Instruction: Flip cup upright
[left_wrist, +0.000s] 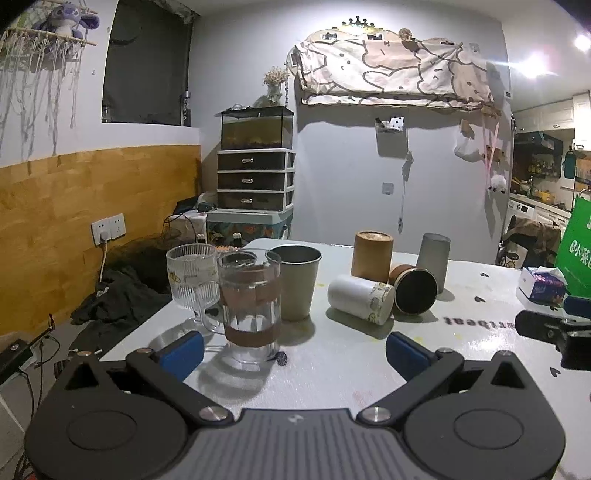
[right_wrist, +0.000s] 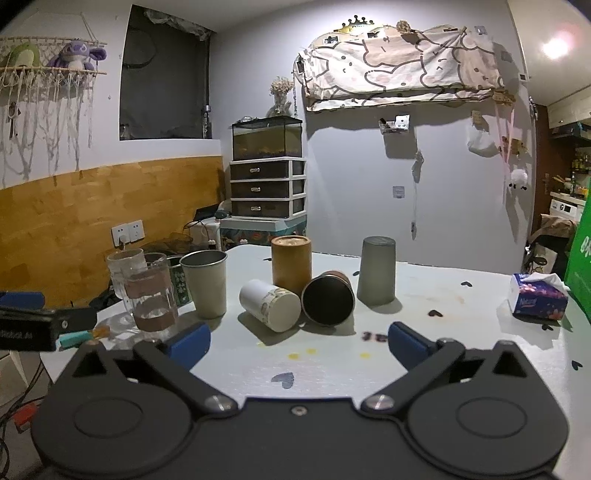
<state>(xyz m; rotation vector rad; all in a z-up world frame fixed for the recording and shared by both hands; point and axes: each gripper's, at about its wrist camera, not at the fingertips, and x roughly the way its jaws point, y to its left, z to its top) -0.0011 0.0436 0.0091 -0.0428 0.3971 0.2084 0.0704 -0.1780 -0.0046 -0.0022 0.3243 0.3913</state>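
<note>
Several cups stand or lie on a white table (left_wrist: 332, 369). A white cup (left_wrist: 360, 299) (right_wrist: 269, 304) lies on its side, beside a brown cup with a dark base (left_wrist: 415, 286) (right_wrist: 328, 300), also on its side. A tan cup (left_wrist: 372, 256) (right_wrist: 291, 266) and a grey cup (left_wrist: 433, 260) (right_wrist: 376, 270) stand upside down. A metal cup (left_wrist: 298, 281) (right_wrist: 205, 282) and glass mugs (left_wrist: 249, 301) (right_wrist: 153, 297) stand upright. My left gripper (left_wrist: 295, 352) is open near the glass mug. My right gripper (right_wrist: 299, 345) is open in front of the lying cups.
A tissue box (right_wrist: 537, 299) (left_wrist: 541, 284) and a green bag (right_wrist: 581, 258) are at the table's right. The right gripper shows at the right edge of the left wrist view (left_wrist: 554, 334). Drawers with a tank (left_wrist: 255, 162) stand behind the table.
</note>
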